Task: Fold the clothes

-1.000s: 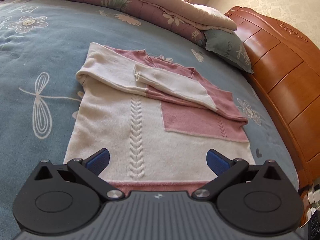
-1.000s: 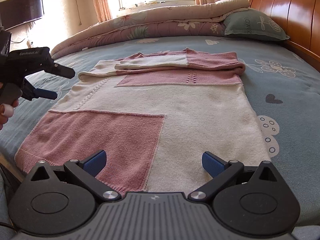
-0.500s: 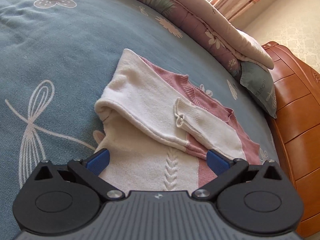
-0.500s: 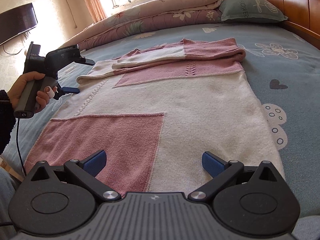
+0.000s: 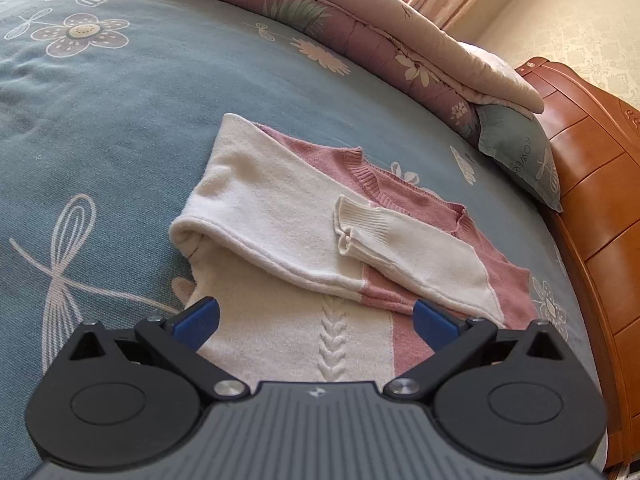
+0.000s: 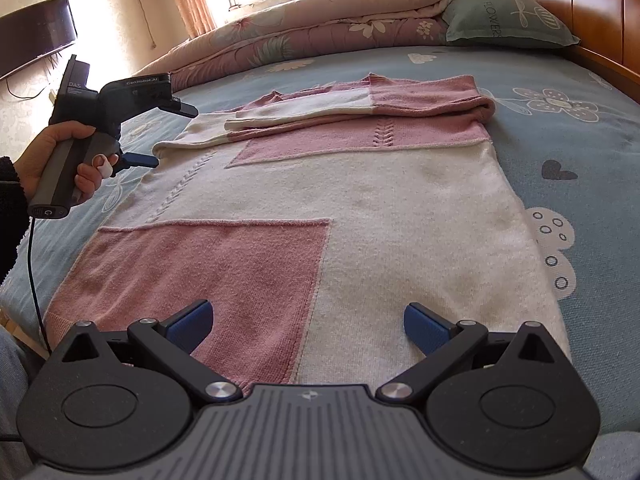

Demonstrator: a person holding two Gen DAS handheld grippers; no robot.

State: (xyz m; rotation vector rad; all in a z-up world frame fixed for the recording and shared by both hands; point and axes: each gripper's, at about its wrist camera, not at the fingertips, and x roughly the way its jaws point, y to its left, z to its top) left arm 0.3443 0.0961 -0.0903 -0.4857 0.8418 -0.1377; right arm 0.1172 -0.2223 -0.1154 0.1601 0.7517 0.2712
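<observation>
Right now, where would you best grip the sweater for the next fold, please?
Probably at the hem corners: the sweater lies flat with both sleeves already folded across the chest. The right gripper is open over the hem; come in low from the bed's foot.

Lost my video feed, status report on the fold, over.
Left gripper and right gripper open, empty. Sweater flat on bed, sleeves folded across chest. Nothing in the way.

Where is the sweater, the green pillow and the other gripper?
sweater [image 6: 380,200]: right wrist view, on its white middle panel.
green pillow [image 6: 508,20]: right wrist view, on its printed front.
left gripper [image 6: 168,134]: right wrist view, midway between its open fingertips, by the sweater's folded sleeve.
</observation>
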